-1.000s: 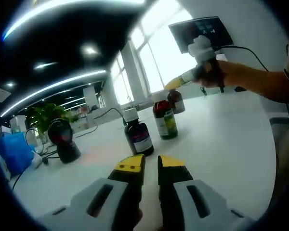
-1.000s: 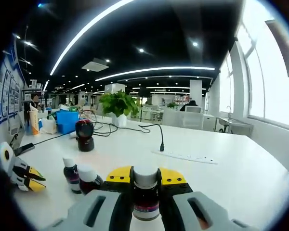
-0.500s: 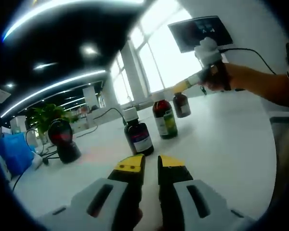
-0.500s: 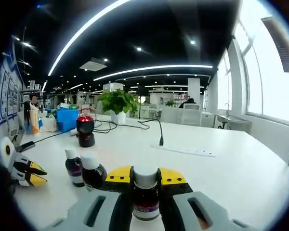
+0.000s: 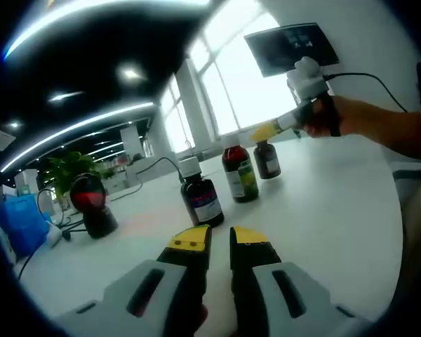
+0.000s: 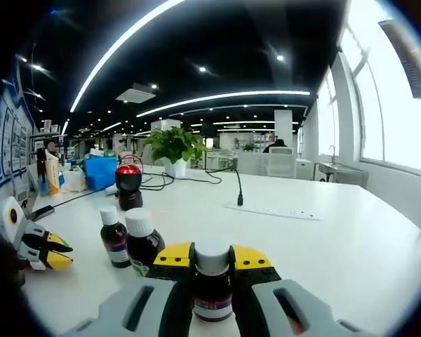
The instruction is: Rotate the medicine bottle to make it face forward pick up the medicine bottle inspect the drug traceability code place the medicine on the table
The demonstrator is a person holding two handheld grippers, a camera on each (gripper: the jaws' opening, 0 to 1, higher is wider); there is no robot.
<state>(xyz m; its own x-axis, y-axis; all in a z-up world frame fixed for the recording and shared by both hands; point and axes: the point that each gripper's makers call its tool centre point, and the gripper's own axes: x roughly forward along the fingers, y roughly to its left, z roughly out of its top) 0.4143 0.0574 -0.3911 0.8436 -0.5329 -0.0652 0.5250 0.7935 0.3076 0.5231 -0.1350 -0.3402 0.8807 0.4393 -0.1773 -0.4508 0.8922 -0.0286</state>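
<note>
White table (image 5: 323, 203) carries everything. In my left gripper view, 3 dark med bottles w/ white caps stand on it: nearest one (image 5: 201, 194), a green-labelled one (image 5: 239, 173) just behind, a smaller one (image 5: 267, 159) further back. Black scanner w/ red glow (image 5: 91, 203) stands off to one side, cables near it. In my right gripper view, a white power strip (image 6: 270, 210) w/ its cord lies on the tabletop, a potted plant (image 6: 174, 149) + blue bin (image 6: 99, 172) at the far edge

Brown medicine bottle (image 6: 212, 286), white cap; yellow-tipped right gripper (image 6: 212, 258); white table (image 6: 323, 246); blue bin (image 6: 100, 172).
</note>
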